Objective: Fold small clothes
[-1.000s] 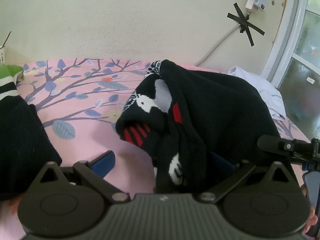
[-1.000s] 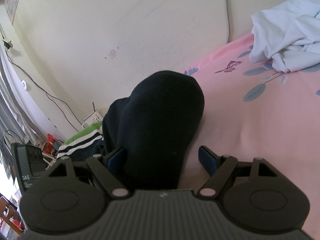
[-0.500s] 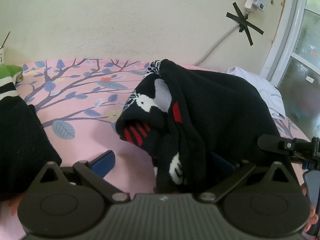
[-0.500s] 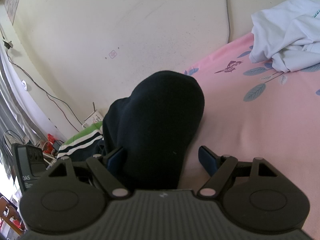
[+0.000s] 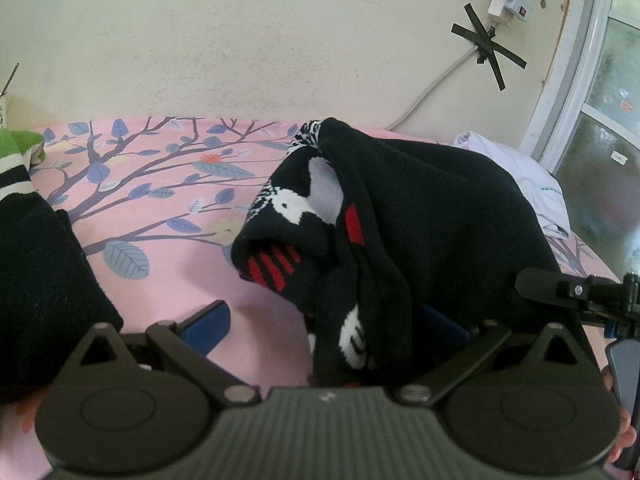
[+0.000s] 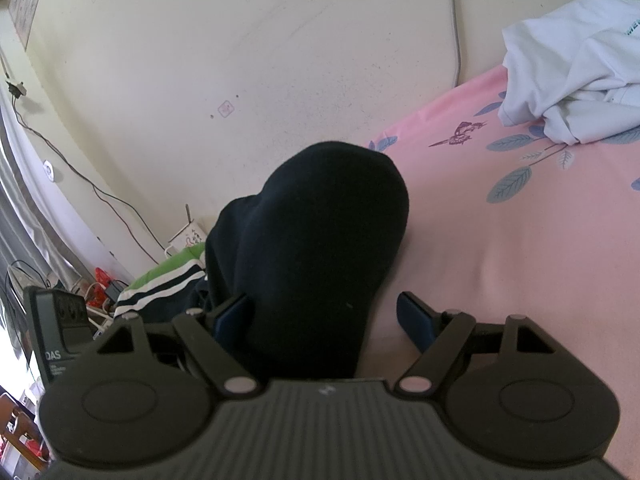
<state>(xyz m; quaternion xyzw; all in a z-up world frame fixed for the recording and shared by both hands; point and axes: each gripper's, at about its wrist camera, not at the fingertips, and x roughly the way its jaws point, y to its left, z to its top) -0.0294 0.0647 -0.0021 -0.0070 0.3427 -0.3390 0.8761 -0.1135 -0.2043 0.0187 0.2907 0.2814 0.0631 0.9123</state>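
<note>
A black knitted garment (image 5: 420, 216) with red and white pattern lies bunched on the pink floral bedsheet (image 5: 160, 208). My left gripper (image 5: 324, 320) is open; the garment's lower edge hangs between its blue fingers and covers the right one. In the right wrist view the same garment (image 6: 320, 240) shows as a plain black mound. My right gripper (image 6: 328, 316) is open, with the cloth lying between its blue fingers (image 6: 416, 316).
A second black garment with green and white stripes (image 5: 36, 248) lies at the left; it also shows in the right wrist view (image 6: 168, 280). A white shirt (image 6: 572, 80) is heaped by the wall. A window (image 5: 600, 120) is at the right.
</note>
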